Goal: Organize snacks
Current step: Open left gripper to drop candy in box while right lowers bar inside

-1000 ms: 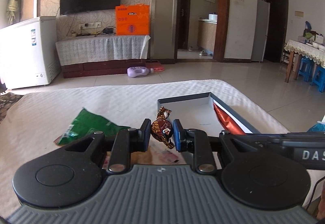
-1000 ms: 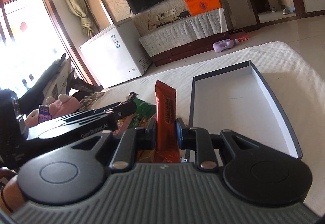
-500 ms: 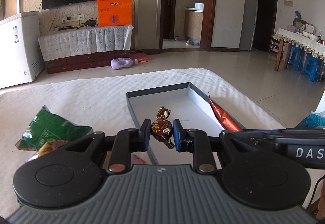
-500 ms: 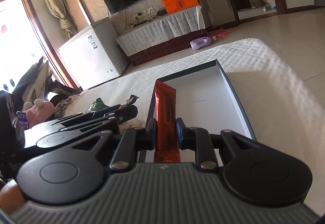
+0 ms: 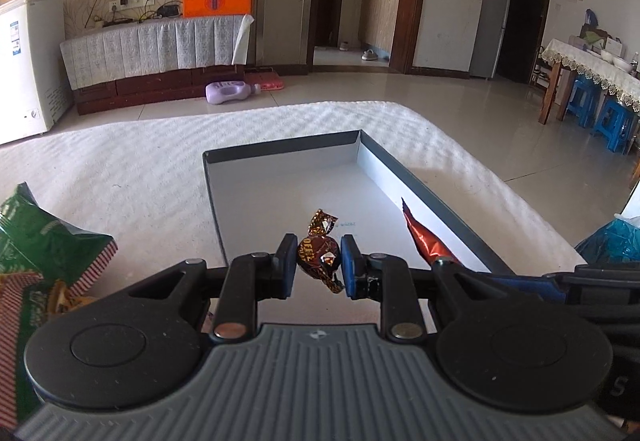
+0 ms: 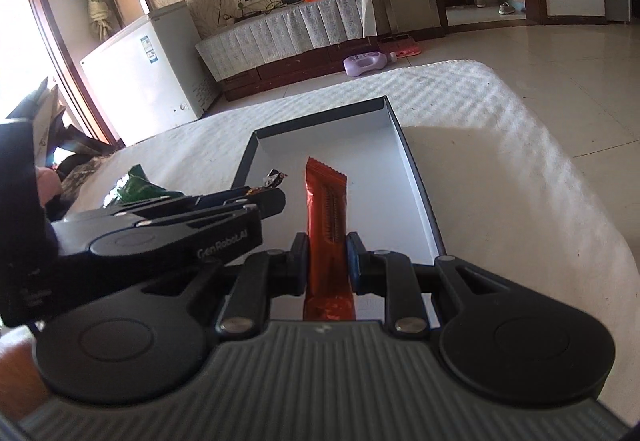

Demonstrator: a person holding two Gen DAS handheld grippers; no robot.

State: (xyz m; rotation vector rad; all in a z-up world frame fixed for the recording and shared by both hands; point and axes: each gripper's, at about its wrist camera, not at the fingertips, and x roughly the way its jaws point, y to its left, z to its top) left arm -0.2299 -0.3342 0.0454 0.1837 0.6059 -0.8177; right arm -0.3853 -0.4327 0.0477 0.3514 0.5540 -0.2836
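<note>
My left gripper (image 5: 318,267) is shut on a brown foil-wrapped candy (image 5: 319,251), held over the near end of an empty grey box with a white floor (image 5: 296,197). Beside it on the right, the red tip of a snack bar (image 5: 422,237) pokes up. In the right wrist view my right gripper (image 6: 327,259) is shut on that red-orange snack bar (image 6: 326,209), which stands upright over the same box (image 6: 348,145). The left gripper (image 6: 260,197) shows at the box's left edge with the candy's wrapper end (image 6: 275,178) sticking out.
A green snack bag (image 5: 44,237) and a red-striped packet (image 5: 28,285) lie on the white bedspread (image 5: 132,165) left of the box. A blue bag (image 5: 612,241) sits at the right edge. Beyond the bed are tiled floor, a purple bottle (image 5: 228,91) and a TV bench.
Both grippers have moved forward and lower over the box. The box now lies straight ahead of the left gripper, and the green bag has slid to the left edge of its view.
</note>
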